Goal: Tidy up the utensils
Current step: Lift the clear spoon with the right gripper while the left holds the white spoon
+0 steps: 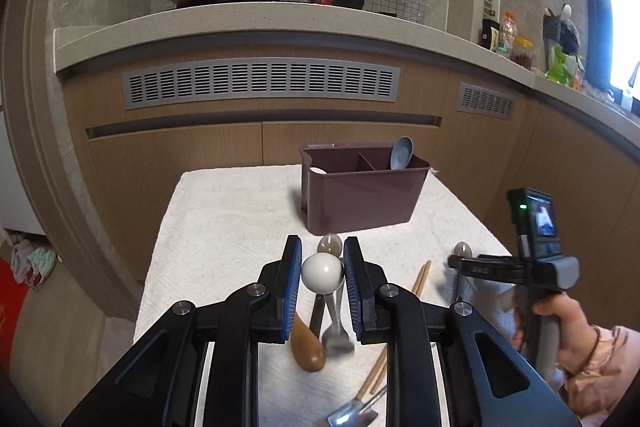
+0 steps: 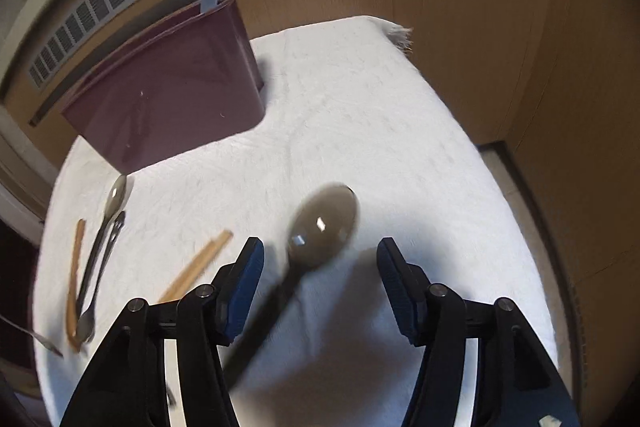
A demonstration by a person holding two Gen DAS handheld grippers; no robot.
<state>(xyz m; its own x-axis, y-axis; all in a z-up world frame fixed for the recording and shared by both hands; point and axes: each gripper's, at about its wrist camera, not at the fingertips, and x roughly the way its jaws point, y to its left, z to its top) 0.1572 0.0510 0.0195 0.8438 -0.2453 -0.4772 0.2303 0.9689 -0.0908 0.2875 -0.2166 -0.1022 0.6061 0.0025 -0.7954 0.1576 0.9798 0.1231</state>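
My left gripper (image 1: 322,277) is shut on a white spoon (image 1: 322,271), bowl end forward, held above the white cloth. Below it lie a brown wooden spoon (image 1: 306,347), a fork (image 1: 338,335) and a metal spoon (image 1: 329,243). A maroon divided caddy (image 1: 360,195) stands at the far side, with a blue-grey spoon (image 1: 401,153) in its right compartment. My right gripper (image 2: 320,259) is open and hovers over a dark-handled spoon (image 2: 322,227) on the cloth. The caddy also shows in the right wrist view (image 2: 172,95).
Wooden chopsticks (image 1: 420,279) and a small metal spatula (image 1: 354,415) lie on the cloth (image 1: 224,227). In the right wrist view, chopsticks (image 2: 198,267), a metal spoon (image 2: 114,199), a fork (image 2: 86,323) and a wooden spoon handle (image 2: 74,279) lie left. Kitchen cabinets stand behind the table.
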